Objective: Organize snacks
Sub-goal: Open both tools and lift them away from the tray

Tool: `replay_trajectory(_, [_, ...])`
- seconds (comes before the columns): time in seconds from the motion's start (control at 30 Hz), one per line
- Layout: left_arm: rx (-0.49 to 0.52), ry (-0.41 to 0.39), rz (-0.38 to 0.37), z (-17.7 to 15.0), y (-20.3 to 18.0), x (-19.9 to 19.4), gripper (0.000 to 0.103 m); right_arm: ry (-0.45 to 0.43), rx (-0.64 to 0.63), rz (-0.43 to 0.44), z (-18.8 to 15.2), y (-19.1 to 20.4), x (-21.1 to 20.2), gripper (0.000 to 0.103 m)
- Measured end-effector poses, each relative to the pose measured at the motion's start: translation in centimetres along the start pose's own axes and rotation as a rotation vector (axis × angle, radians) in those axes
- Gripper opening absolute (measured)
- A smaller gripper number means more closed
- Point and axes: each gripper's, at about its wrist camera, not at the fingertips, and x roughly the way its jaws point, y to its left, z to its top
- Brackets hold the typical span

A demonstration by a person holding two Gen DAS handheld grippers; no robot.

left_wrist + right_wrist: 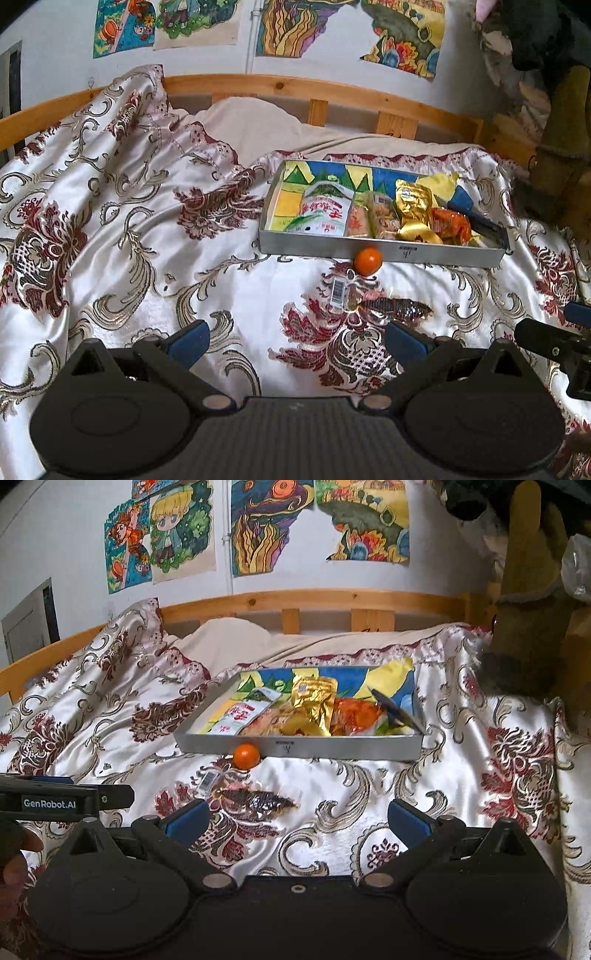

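A satin bedspread (110, 229) with dark red flowers and grey scrolls covers the bed and lies in folds on the left. Behind it a beige pillow (251, 122) rests against the wooden bed rail (295, 86). On the white wall (66, 535) hang colourful drawings (162, 531), some with torn edges, and a thin white pipe (252, 37) runs down between them. At the far right stands something brown and fuzzy (524, 590); what it is I cannot tell
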Motion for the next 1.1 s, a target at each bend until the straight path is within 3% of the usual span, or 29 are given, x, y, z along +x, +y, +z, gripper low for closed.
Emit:
replay_trajectory(0.67, [0.013,0.037,0.014,-0.3,-0.1,1.5,0.103,0.066,0.025,0.002,-1.5,-0.4,2.2,0.102])
replay_trajectory(1.1, [-0.031,0.060,0.004,-0.2,0.7,3.4,0.103,0.046,0.053,0.003,-1.9,-0.8,3.3,0.102])
